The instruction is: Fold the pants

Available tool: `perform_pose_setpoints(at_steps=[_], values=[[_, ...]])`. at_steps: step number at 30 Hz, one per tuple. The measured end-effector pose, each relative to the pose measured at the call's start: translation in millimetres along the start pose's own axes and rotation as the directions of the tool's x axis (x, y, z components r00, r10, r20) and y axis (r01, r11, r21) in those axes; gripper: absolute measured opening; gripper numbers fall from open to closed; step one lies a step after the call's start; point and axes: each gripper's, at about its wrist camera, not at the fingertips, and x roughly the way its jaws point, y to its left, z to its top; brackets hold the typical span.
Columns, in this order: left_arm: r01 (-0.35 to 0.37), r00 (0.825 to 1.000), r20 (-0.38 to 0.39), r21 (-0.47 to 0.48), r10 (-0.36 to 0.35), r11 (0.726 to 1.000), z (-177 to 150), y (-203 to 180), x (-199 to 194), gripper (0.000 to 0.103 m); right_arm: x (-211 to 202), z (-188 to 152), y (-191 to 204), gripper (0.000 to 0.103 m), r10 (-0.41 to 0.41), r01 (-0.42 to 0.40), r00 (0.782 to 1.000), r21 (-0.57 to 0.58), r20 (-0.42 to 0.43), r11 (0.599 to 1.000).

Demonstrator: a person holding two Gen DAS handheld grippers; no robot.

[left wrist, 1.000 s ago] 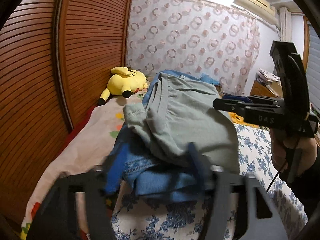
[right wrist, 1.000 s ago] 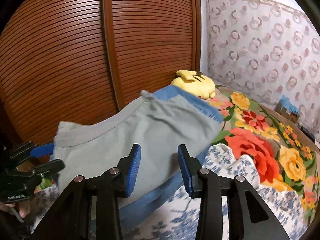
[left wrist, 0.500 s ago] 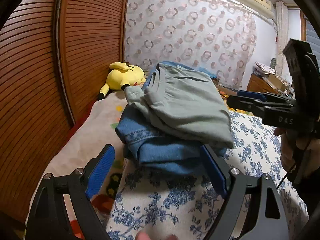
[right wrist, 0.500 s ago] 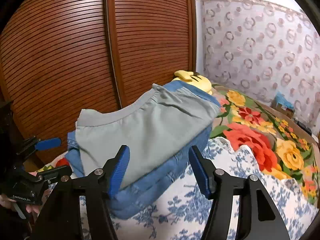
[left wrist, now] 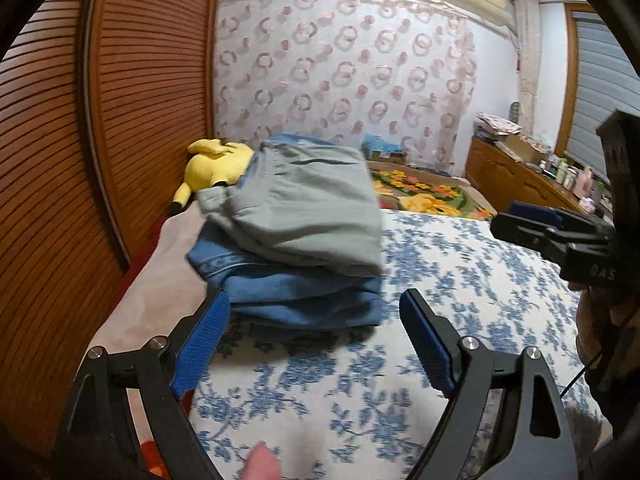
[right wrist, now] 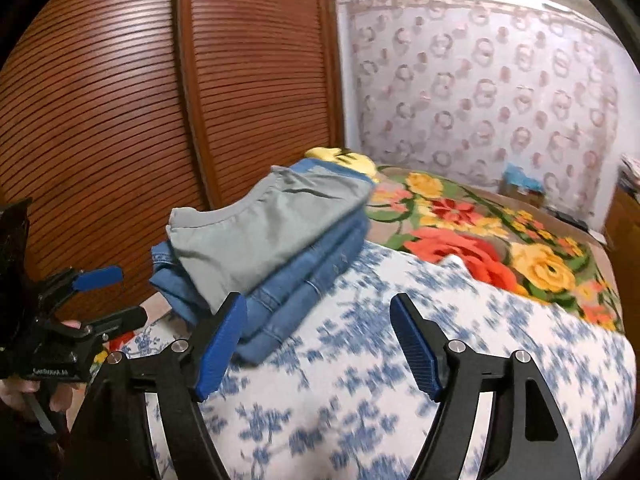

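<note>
neatly squared grey pants [left wrist: 304, 208] atop folded denim [left wrist: 304, 300]

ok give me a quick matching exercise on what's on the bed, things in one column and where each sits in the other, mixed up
Things:
1. grey-green pants
2. blue jeans
3. yellow plush toy
4. left gripper

Places or states:
A. lying by the wooden sliding door, behind the pile
B. top of the folded pile
C. open, holding nothing, in front of the pile
D. bottom of the pile, on the blue flowered bedspread

Pairs: 1-B, 2-D, 3-A, 4-C
</note>
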Motion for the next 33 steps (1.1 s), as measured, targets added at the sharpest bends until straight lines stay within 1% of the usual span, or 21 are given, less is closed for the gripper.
perform_pose_setpoints(at_steps=[4,8,15,20,26,30,33], values=[[0.046,0.999,0.01,0.026,-0.046,0.999,1.9,-14.8,-7.1,0.087,-31.8,-16.4,-2.5,0.079,-0.05,0.05,0.999,0.033,0.014,0.998],[0.052,0.999,0.009,0.059,-0.053,0.997,3.7,-32.9,-11.9,0.087,-59.2,-30.6,-5.3,0.083,-0.101,0.099,0.995,0.068,0.024,0.993],[0.103,0.995,0.008,0.089,-0.104,0.991,0.1,-60.1,-20.9,0.087,-102.9,-52.4,3.3,0.084,-0.203,0.198,0.979,0.108,0.032,0.974],[0.125,0.992,0.001,0.11,-0.126,0.986,-7.1,-77.1,-28.8,0.087,-124.5,-68.0,10.1,0.084,-0.253,0.247,0.967,0.135,0.028,0.959],[0.136,0.991,-0.007,0.136,-0.137,0.981,-14.1,-100.9,-36.2,0.087,-149.7,-83.5,9.7,0.084,-0.288,0.281,0.958,0.172,0.015,0.944],[0.154,0.988,-0.004,0.152,-0.155,0.976,-13.6,-117.8,-41.5,0.087,-168.1,-89.4,10.7,0.086,-0.318,0.309,0.948,0.193,0.016,0.931],[0.164,0.986,0.008,0.161,-0.167,0.973,-8.9,-127.6,-46.1,0.087,-180.0,-87.7,7.8,0.086,-0.343,0.332,0.939,0.211,0.019,0.92]])
